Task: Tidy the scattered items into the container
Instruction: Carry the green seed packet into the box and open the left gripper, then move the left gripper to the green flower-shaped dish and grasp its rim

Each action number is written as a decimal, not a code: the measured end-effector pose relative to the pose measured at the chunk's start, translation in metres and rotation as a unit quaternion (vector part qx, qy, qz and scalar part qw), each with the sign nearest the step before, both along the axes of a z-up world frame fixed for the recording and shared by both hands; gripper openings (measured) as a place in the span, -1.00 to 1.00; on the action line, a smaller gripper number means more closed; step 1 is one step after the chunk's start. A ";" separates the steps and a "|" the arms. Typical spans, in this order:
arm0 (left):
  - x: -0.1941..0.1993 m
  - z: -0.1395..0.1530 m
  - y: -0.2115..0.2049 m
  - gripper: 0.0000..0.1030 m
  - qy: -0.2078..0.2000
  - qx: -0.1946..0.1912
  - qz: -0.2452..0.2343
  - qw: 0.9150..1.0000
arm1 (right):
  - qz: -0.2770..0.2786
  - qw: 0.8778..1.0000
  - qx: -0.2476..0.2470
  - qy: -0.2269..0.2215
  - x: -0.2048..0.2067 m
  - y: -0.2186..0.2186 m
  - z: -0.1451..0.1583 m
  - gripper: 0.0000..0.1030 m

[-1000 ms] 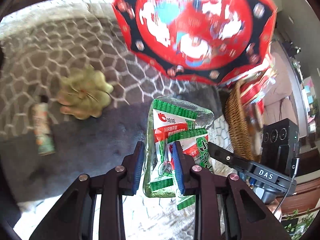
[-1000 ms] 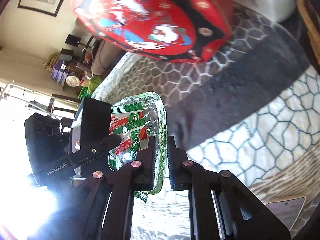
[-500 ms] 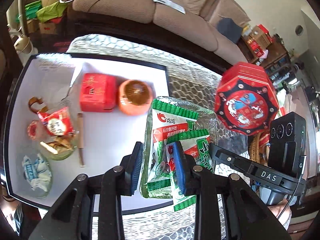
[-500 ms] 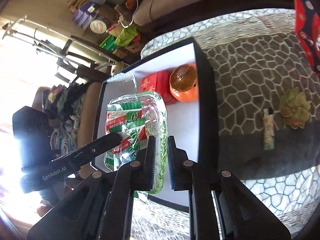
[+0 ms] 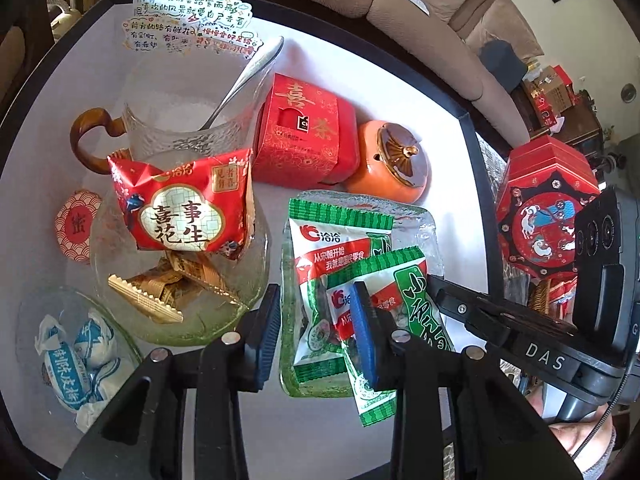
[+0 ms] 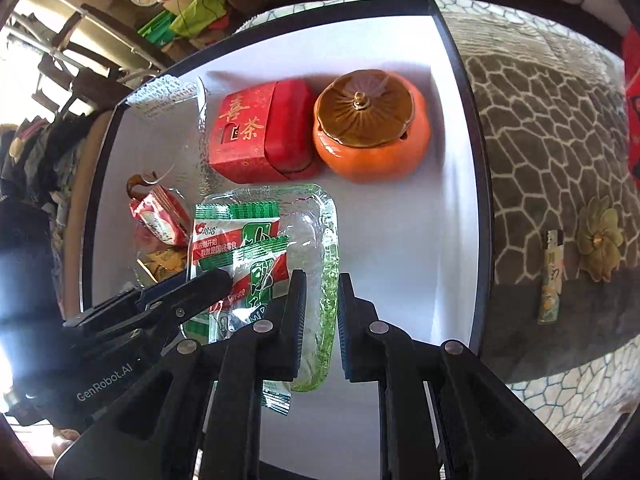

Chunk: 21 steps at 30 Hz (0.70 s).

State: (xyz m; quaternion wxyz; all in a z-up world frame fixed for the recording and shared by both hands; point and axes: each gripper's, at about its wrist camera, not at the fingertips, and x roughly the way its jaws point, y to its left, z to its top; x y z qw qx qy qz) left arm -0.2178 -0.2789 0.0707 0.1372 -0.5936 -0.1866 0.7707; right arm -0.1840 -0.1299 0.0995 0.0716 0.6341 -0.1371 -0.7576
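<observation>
**A:** We see the glass dish, rectangular with rounded corners and a thick, rippled, green-tinted wall, over the white tray with its thin black rim.

**B:** And two crinkly green-and-white snack packets lie in it, one overhanging the near edge. We cannot tell whether the dish rests on the tray or hangs just above it.

**A:** Look at the left gripper: narrow gap, one blue pad against the outside of the dish's wall, the other inside on the packets, pinching them together.

**B:** The right gripper is almost closed, its ribbed pads clamped on the opposite wall of the dish.

**A:** Just beyond the dish we have a red cardboard tea box with gold lettering, and beside it a glossy orange ceramic jar, persimmon-shaped, with a brown ridged lid.

**B:** To the left, a hammered-glass mug with an amber handle holds a metal spoon. A red peanut packet sits in a round glass bowl.

**A:** Off the tray, on the honeycomb-patterned rug, lie a green flower-shaped dish and a slim stick sachet.
</observation>
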 end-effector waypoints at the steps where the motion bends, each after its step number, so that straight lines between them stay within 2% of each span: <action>1: -0.002 -0.001 0.002 -0.36 0.001 -0.007 -0.003 1.000 | 0.005 1.000 0.016 -0.004 -0.002 -0.002 -0.002 -0.74; 6: -0.012 -0.004 0.022 -0.33 0.011 -0.062 -0.015 0.998 | 0.038 0.993 0.111 -0.021 -0.011 -0.022 -0.015 -0.78; 7: -0.013 -0.005 0.027 -0.34 0.012 -0.077 -0.019 0.997 | 0.037 0.992 0.122 -0.027 -0.013 -0.022 -0.019 -0.84; 8: -0.014 -0.005 0.030 -0.39 0.012 -0.093 -0.018 0.995 | 0.033 0.992 0.116 -0.032 -0.016 -0.020 -0.024 -1.00; 9: -0.016 -0.006 0.032 -0.40 0.011 -0.102 -0.016 0.995 | 0.033 0.992 0.114 -0.038 -0.018 -0.019 -0.027 -1.00; 11: -0.023 -0.018 0.032 -0.50 -0.018 -0.113 -0.012 0.993 | 0.045 0.986 0.151 -0.054 -0.020 -0.024 -0.036 -1.00; 12: -0.026 -0.025 0.031 -0.60 -0.039 -0.123 -0.008 0.992 | 0.043 0.986 0.154 -0.051 -0.021 -0.025 -0.037 -1.00; 13: -0.027 -0.026 0.030 -0.73 -0.042 -0.129 -0.005 0.991 | 0.045 0.985 0.157 -0.052 -0.021 -0.026 -0.038 -1.00; 17: -0.028 -0.026 0.030 -0.79 -0.046 -0.134 0.000 0.990 | 0.063 0.983 0.163 -0.059 -0.020 -0.025 -0.039 -1.00; 21: -0.025 -0.026 0.034 -0.79 -0.045 -0.126 0.000 0.991 | 0.112 0.982 0.152 -0.025 -0.011 -0.018 -0.012 -0.97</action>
